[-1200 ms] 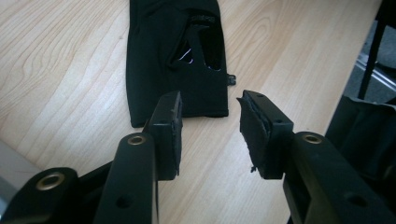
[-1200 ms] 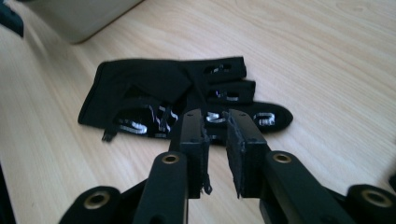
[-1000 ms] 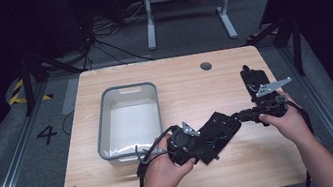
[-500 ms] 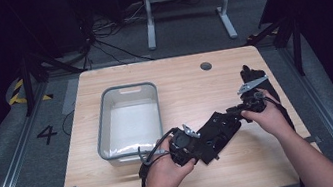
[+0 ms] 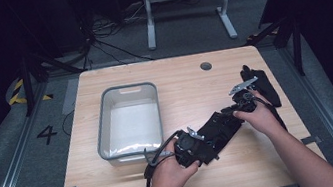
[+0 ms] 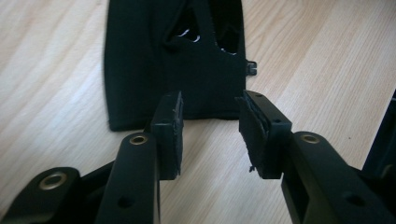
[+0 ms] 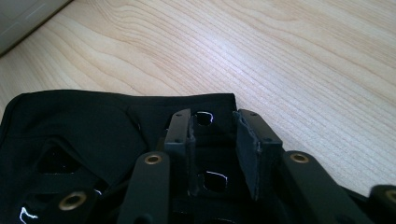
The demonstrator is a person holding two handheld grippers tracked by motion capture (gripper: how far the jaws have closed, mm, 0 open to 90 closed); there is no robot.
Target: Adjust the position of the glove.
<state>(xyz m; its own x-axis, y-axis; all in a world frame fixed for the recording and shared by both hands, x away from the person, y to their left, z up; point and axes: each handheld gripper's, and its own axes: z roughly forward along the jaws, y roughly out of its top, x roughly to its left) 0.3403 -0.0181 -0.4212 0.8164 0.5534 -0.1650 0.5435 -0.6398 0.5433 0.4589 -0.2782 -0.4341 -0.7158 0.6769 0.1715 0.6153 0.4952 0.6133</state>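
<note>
The black cloth (image 5: 218,130) lies on the table (image 5: 185,95) just right of the grey bin (image 5: 131,122), its long axis running from about 8 o'clock to 2 o'clock in the high view. The left tongs (image 5: 198,146) sit at its 8 o'clock end, the right tongs (image 5: 238,108) at its 2 o'clock end, so each hand is nearest its own end. In the left gripper view the cloth (image 6: 175,60) lies at 12 o'clock, just past the pads (image 6: 168,133), which stand half apart over bare wood. The right tongs (image 7: 215,149) have just been opening; their jaws are half apart above the cloth's edge (image 7: 93,130), gripping nothing. A second dark piece (image 5: 261,83) lies at the right edge.
</note>
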